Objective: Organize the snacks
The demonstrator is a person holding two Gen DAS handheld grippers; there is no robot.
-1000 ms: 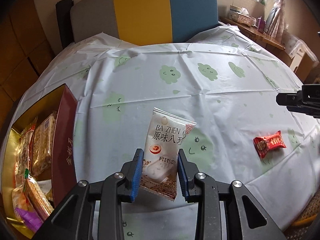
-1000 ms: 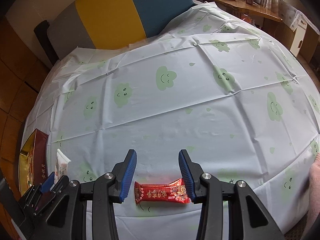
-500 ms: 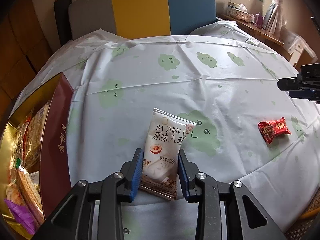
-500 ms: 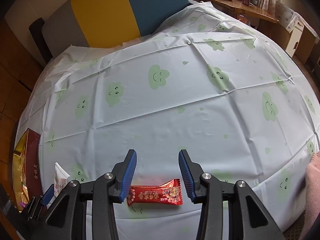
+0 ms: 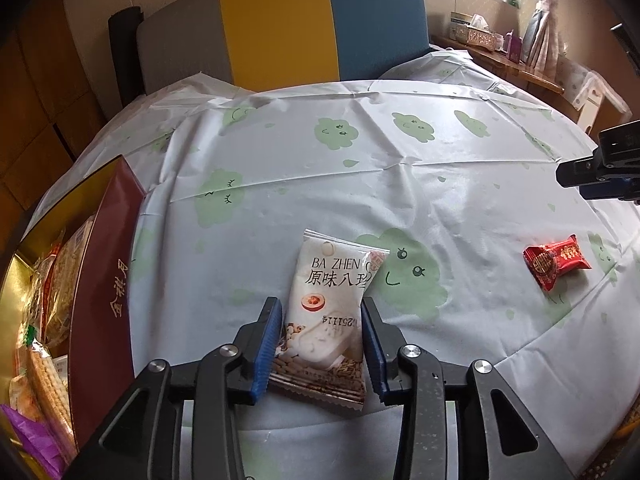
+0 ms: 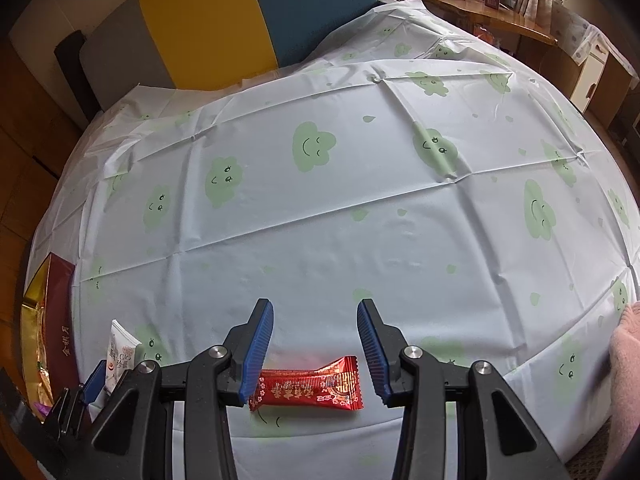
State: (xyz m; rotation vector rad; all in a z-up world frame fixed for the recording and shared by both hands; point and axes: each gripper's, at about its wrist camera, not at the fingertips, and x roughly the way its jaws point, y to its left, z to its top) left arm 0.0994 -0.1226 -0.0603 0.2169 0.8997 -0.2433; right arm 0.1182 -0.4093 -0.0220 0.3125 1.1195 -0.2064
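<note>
Two loose snacks lie on the cloud-print tablecloth (image 5: 400,184): one white packet (image 5: 332,312) and one red candy (image 6: 306,388). Low in the left wrist view, the left gripper (image 5: 320,320) straddles the packet's near end, its jaws opening, pads just beside the wrapper's edges. Low in the right wrist view, the right gripper (image 6: 316,328) stands partly open above the candy, clear of it. One maroon box (image 5: 100,300) at the left edge holds several more snacks. Farther up stands one grey, yellow and blue headboard (image 5: 280,28).
</note>
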